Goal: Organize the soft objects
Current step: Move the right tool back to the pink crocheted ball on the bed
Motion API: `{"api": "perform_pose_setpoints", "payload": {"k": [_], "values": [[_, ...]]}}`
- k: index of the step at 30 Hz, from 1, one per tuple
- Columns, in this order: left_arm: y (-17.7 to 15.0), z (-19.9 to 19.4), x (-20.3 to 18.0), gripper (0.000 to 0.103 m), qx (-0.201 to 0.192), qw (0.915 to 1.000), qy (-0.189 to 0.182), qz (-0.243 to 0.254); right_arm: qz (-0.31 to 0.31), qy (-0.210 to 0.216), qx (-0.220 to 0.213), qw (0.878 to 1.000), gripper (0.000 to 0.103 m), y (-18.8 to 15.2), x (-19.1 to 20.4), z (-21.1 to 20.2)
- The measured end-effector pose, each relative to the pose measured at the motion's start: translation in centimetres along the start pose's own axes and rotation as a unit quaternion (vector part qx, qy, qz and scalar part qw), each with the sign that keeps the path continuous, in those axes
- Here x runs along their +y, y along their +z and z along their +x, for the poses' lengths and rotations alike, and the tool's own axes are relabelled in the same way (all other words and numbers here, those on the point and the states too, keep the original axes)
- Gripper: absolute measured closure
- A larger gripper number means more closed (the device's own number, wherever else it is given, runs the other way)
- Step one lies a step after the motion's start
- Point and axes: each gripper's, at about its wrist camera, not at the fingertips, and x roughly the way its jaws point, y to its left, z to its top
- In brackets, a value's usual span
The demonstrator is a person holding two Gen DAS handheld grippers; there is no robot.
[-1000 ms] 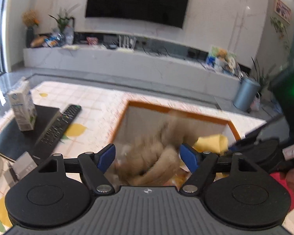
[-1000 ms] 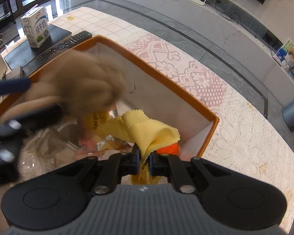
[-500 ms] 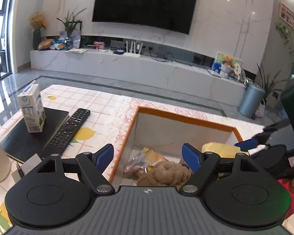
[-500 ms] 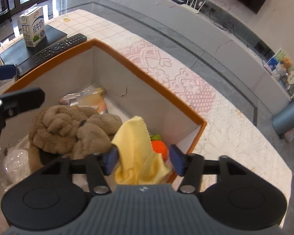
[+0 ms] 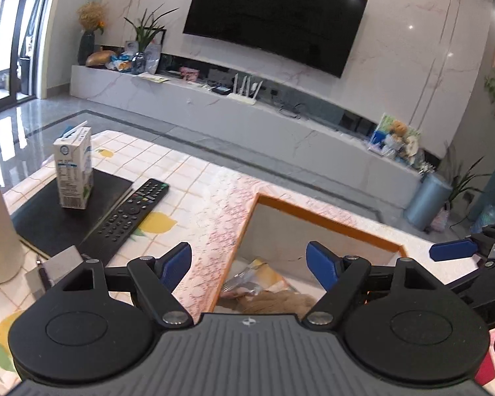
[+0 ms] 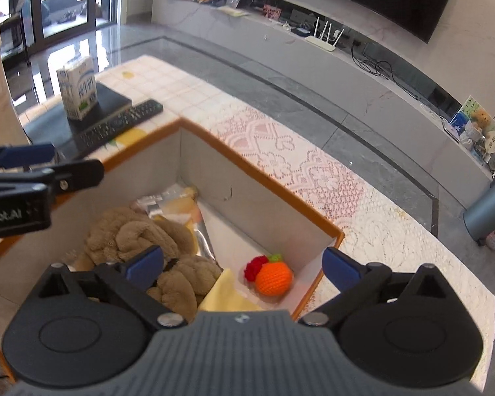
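Brown plush has just gone into the box: a second ago the left claw was lowering a blurred brown bundle and the right claw was pinched on the yellow cloth, and now both stand wide apart and empty above the opening.

Starting at nine o'clock on the counter [image 5: 194, 178], a milk carton [image 5: 73, 168] stands on a black book [image 5: 66, 217], with a remote control [image 5: 128, 214] lying just beside it toward the box. The left claw [image 5: 249, 264] hovers over the near left corner of the box, its blue pads spread with nothing between them. Under it, at six o'clock, the brown plush [image 6: 142, 241] lies heaped on the box floor over some crinkled plastic packets [image 6: 168, 203].

Further right, the orange-rimmed box [image 6: 247, 171] also holds the yellow cloth [image 6: 227, 293], dropped against the plush at about five o'clock, and a small crocheted orange [image 6: 274, 279] with a red knitted bit touching it, tucked into the right corner. The right claw [image 6: 244, 264] hangs over that corner, jaws apart, holding nothing.

Both releases look complete, so I judge these two soft things stowed. No other loose soft item shows on the counter from here, so the sorting may be near its end.
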Motion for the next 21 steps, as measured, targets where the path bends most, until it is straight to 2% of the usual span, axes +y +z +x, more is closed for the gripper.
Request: {"api": "perform_pose_setpoints", "payload": {"k": [10,14,18,21], "values": [[0.0,-0.5,-0.6,0.010,0.010,0.9991,-0.039,-0.010,0.003,0.000,-0.024,1.000,0.003,-0.6,-1.3,-4.3],[0.1,-1.9,-1.8,0.010,-0.015,0.9998,-0.007,0.014,0.021,-0.032,-0.045,0.998,0.003,-1.0,-3.7,-7.1],[0.3,-3.5,-3.3,0.010,-0.025,0.9992,-0.021,0.025,0.059,-0.053,-0.075,0.994,0.003,-2.2,-7.9,-11.1],[0.3,-4.6,-5.7,0.010,-0.028,0.9984,0.007,0.049,0.099,-0.063,-0.093,0.989,0.003,-3.8,-11.5,-13.7]]}}
